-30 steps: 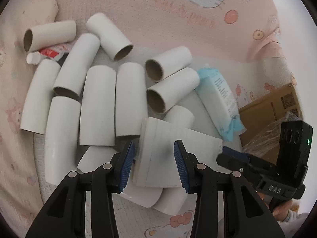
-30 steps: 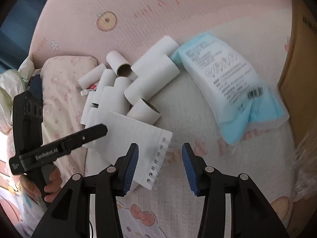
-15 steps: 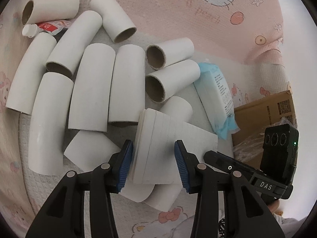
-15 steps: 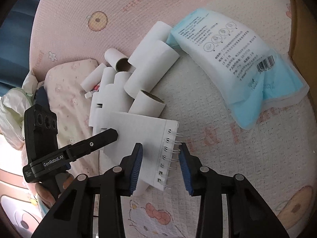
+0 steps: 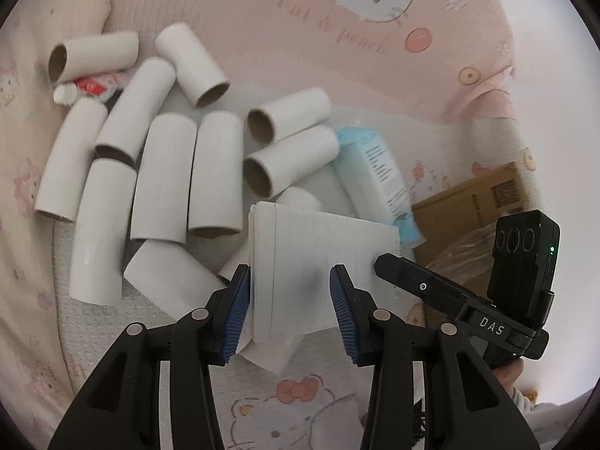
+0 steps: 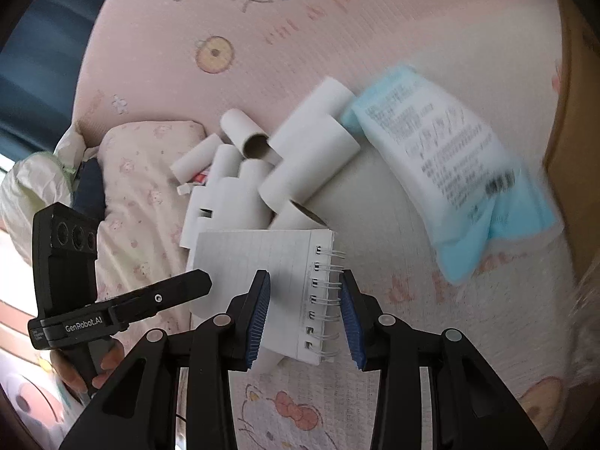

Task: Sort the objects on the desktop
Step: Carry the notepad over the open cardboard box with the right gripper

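Notebook [image 6: 262, 281] at lower centre, resting on cardboard tubes [image 5: 161, 180]. Right gripper [image 6: 303, 311] wide open, straddling the spiral edge; left gripper [image 5: 288, 307] open too, holding nothing. Risks snagging wire coils or scattering tubes underneath.

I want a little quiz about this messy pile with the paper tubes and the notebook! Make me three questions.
1. True or false: the white lined spiral notebook lies on top of some white cardboard tubes.
2. Which item lies beside the tubes? A) a light blue and white plastic tissue pack B) a green mug C) a metal spoon
3. Fill in: the right gripper has its open fingers on either side of the notebook's wire ____ edge.

Key: 1 true; 2 A; 3 spiral. The left gripper is open too.
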`<state>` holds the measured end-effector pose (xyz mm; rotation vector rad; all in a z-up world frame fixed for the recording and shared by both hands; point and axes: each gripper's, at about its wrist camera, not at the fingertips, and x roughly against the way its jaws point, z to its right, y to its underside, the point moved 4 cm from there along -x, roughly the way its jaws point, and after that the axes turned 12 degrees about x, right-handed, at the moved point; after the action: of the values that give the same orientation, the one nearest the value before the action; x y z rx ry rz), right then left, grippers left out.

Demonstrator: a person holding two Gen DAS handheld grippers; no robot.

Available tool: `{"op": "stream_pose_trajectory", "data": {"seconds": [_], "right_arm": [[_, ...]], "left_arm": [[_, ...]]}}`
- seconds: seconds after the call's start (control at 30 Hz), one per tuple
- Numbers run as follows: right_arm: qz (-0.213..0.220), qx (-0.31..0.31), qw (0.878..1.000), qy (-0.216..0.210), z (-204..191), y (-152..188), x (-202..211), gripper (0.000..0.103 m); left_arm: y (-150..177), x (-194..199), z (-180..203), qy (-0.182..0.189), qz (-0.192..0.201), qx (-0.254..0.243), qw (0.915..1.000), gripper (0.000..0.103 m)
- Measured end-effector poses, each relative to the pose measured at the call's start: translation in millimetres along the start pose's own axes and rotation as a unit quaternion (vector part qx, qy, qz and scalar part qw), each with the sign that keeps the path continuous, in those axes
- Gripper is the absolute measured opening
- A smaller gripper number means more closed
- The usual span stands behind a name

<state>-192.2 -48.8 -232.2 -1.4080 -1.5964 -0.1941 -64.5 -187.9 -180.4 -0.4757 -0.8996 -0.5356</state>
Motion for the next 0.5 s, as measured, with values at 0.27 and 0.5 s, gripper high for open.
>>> {"op": "stream_pose_trajectory", "data": {"seconds": [0.27, 0.5], "right_arm": [[0.051, 0.027, 0.998, 0.008, -19, -19, 41, 0.035], [0.097, 0.044, 0.994, 0.03, -28, -29, 90, 0.035]], "left_arm": [[-2, 40, 37, 0.052, 0.061, -0.051, 0.9955, 0.046], [-2, 58, 73, 0.093, 0.075, -0.081, 0.9896, 0.046]]}}
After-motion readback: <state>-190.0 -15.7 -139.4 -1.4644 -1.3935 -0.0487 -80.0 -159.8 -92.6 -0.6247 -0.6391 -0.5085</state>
